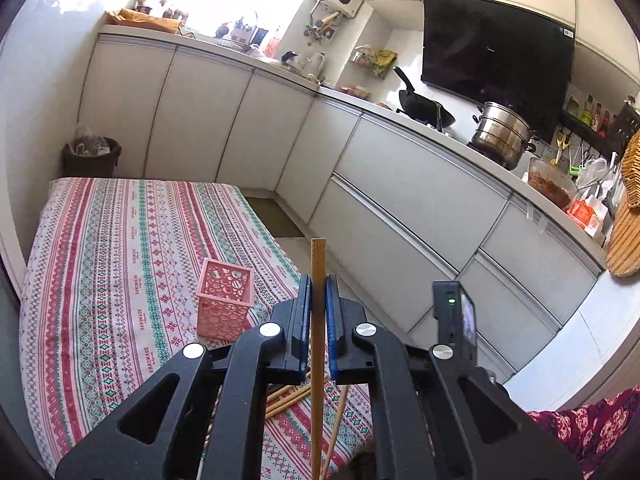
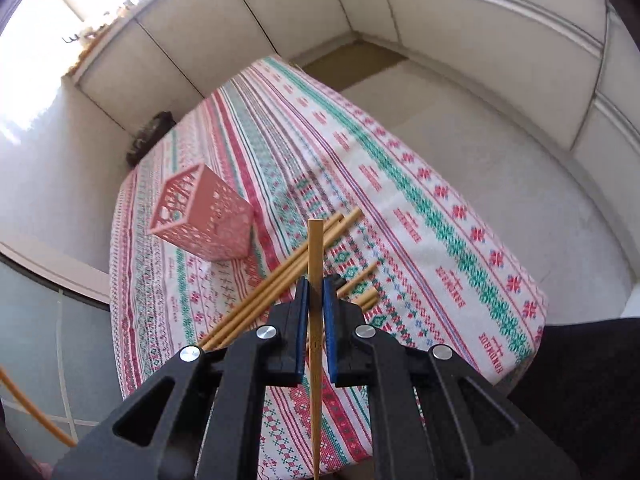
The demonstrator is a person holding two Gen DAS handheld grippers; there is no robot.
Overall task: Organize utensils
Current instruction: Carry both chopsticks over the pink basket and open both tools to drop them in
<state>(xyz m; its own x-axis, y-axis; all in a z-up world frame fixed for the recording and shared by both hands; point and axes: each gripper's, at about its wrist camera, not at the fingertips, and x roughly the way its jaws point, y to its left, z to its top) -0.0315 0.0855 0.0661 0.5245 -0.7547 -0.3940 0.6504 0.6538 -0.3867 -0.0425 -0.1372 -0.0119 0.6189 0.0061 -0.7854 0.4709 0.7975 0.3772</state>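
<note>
My left gripper point(image 1: 318, 286) is shut on a wooden chopstick point(image 1: 318, 264) that stands upright between its blue pads, its square end sticking out above them. My right gripper point(image 2: 316, 288) is shut on another chopstick point(image 2: 315, 248), held the same way above the table. A pink perforated basket point(image 1: 225, 304) stands upright on the patterned tablecloth point(image 1: 120, 240), left of the left gripper. The same basket point(image 2: 202, 214) shows left of the right gripper. Several loose chopsticks point(image 2: 280, 276) lie on the cloth under the right gripper, and some loose chopsticks point(image 1: 288, 398) show below the left gripper.
A kitchen counter point(image 1: 420, 128) with a wok, a steel pot point(image 1: 502, 132) and jars runs along the right. White cabinet doors point(image 2: 440, 20) border the table's far side. A dark bin point(image 1: 91, 156) stands beyond the table's far corner. Someone's patterned sleeve point(image 1: 592, 432) is at lower right.
</note>
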